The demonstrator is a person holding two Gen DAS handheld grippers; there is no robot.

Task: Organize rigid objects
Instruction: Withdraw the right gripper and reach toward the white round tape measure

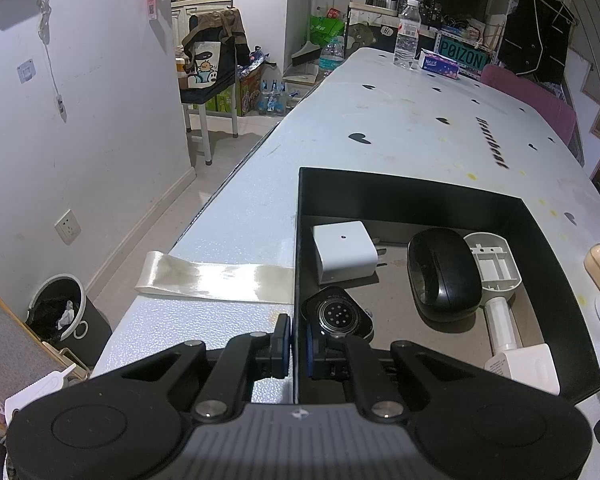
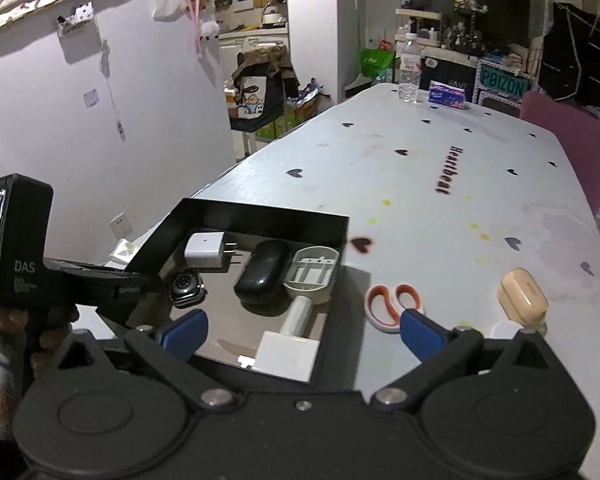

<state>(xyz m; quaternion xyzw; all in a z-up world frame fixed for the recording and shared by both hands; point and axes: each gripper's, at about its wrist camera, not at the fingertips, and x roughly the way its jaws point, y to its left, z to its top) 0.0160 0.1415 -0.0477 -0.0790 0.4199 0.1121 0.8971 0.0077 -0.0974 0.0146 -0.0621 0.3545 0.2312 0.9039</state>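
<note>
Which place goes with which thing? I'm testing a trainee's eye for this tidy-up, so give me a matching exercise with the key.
Things:
1. black mouse
2. scissors
3. water bottle
4. beige case

Places:
A. standing at the table's far end
B. inside the black box
C. on the table just right of the box
D. on the table near its right edge

Pairs: 1-B, 2-C, 3-A, 4-D

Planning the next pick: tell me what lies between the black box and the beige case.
In the right wrist view, the orange-handled scissors lie on the table between the black box and the beige case.
</note>
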